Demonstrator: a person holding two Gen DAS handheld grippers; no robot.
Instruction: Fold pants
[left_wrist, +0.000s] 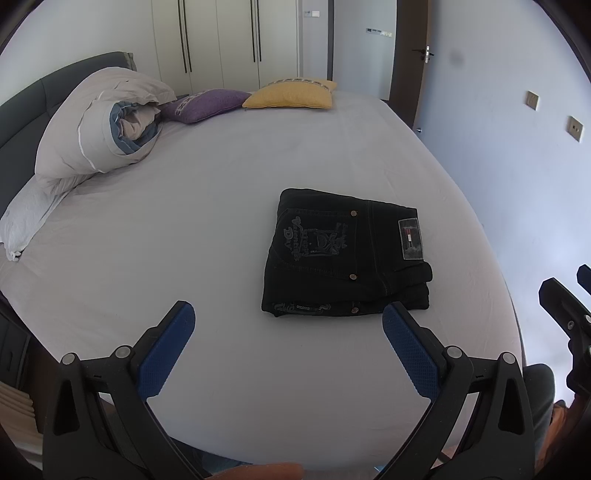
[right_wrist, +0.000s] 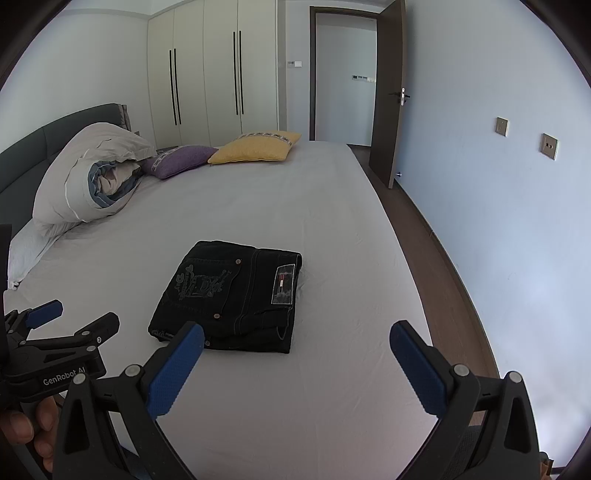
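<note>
A: Looked basically done tbh. Left gripper (left_wrist: 288, 325) spread wide, holding nothing. Pants (left_wrist: 347, 254) sat folded in a neat stack mid-bed (left_wrist: 221, 184). Right gripper (right_wrist: 297, 345) gaped wide too, empty.

B: Agreed. Best left alone, maybe patted flat, never re-pinched. Also spotted open door (right_wrist: 388, 92) and floor only through right wrist.

I see black pants (left_wrist: 343, 254) folded into a compact stack, back pocket and waist label up, flat on the bed sheet (left_wrist: 221, 206).
</note>
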